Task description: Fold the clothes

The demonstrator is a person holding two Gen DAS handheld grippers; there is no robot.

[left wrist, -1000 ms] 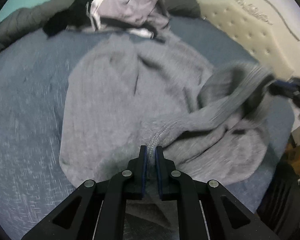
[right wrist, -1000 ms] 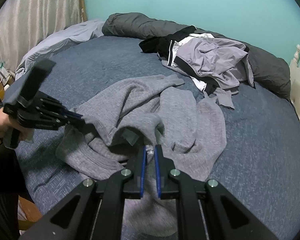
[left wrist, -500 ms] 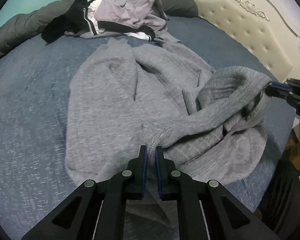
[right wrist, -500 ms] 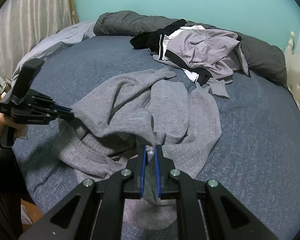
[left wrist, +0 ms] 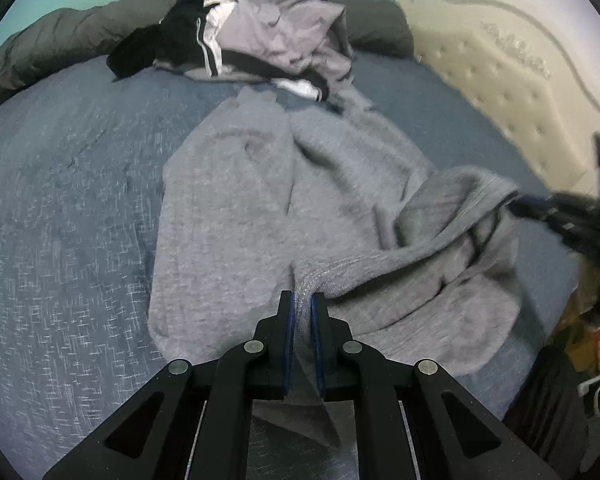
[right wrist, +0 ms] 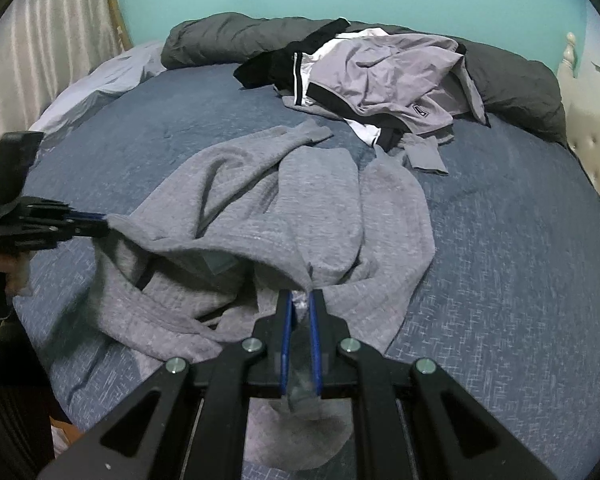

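A grey knit sweater (left wrist: 260, 200) (right wrist: 300, 208) lies crumpled across the blue bed. My left gripper (left wrist: 302, 300) is shut on a ribbed edge of it, lifted off the bed. In the right wrist view that same gripper (right wrist: 100, 226) shows at the left, with a hand behind it, pulling a corner of the sweater sideways. My right gripper (right wrist: 300, 298) is shut on another part of the edge. It appears blurred at the right of the left wrist view (left wrist: 520, 204). The hem hangs stretched between the two grips.
A pile of lilac, black and white clothes (left wrist: 260, 48) (right wrist: 380, 76) lies at the far side of the bed, against a rolled dark grey duvet (right wrist: 228, 40). A cream tufted headboard (left wrist: 500, 88) bounds one side. Curtains (right wrist: 40, 60) hang on the other.
Both grippers have drawn apart with the sweater's edge, so the hem between them is now stretched tighter. The sweater body has spread out a little on the bed.
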